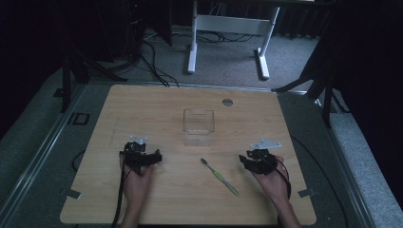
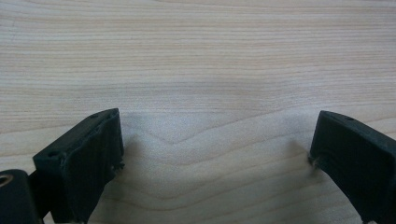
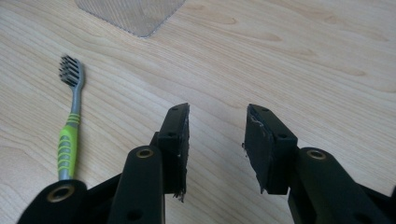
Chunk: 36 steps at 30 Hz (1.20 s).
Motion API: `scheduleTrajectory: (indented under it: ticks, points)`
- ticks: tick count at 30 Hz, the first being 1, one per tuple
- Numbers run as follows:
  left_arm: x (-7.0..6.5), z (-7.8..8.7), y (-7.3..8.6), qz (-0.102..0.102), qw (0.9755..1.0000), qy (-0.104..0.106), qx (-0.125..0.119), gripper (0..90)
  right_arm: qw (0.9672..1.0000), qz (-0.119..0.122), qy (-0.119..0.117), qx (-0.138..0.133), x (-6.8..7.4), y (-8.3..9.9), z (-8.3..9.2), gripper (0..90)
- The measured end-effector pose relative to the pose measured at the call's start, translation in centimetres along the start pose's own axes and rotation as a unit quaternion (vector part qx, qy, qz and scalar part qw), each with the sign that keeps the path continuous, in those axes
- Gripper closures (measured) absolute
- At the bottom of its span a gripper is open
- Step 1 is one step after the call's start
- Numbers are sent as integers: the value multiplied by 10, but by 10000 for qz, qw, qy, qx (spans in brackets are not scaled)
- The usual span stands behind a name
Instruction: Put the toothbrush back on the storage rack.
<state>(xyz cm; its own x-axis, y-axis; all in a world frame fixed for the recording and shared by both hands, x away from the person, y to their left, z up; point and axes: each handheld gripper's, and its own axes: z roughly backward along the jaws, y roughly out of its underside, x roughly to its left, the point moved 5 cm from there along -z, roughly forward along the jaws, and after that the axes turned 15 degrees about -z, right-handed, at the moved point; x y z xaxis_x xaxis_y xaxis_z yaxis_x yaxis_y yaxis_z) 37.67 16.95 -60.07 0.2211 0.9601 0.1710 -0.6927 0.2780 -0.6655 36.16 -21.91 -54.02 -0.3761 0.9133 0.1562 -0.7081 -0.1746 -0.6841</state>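
The toothbrush point(image 1: 219, 177) lies flat on the wooden surface point(image 1: 157, 104), near of the clear container point(image 1: 198, 126) between both spread, empty tools, left tool point(image 1: 142, 159) and right tool point(image 1: 256, 160); light, stiff and slim, it looks best pinched across its green handle.

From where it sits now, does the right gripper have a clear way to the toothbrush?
Probably yes: the right gripper is open, and bare table lies between it and the toothbrush.

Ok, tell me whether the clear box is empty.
Empty: the clear box stands upright with nothing inside; the toothbrush lies outside on the table.
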Motion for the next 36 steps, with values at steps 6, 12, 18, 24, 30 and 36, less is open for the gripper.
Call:
scheduleTrajectory:
  ticks: [6,12,18,24,30,36]
  points:
    - [0,0,0,0,10000,0,0,30,9999,123,87,3,10,-5,6,606]
    - [0,0,0,0,10000,0,0,31,9999,135,14,0,20,-9,12,623]
    - [0,0,0,1,10000,1,-1,30,9998,100,-150,65,26,-10,15,633]
    - [0,0,0,2,10000,-1,-3,30,9994,140,-250,197,31,-9,16,635]
    - [0,0,0,0,10000,0,0,31,9990,246,-299,202,39,-10,18,640]
    - [0,0,0,3,10000,-1,-3,31,9986,328,-356,221,47,-11,20,642]
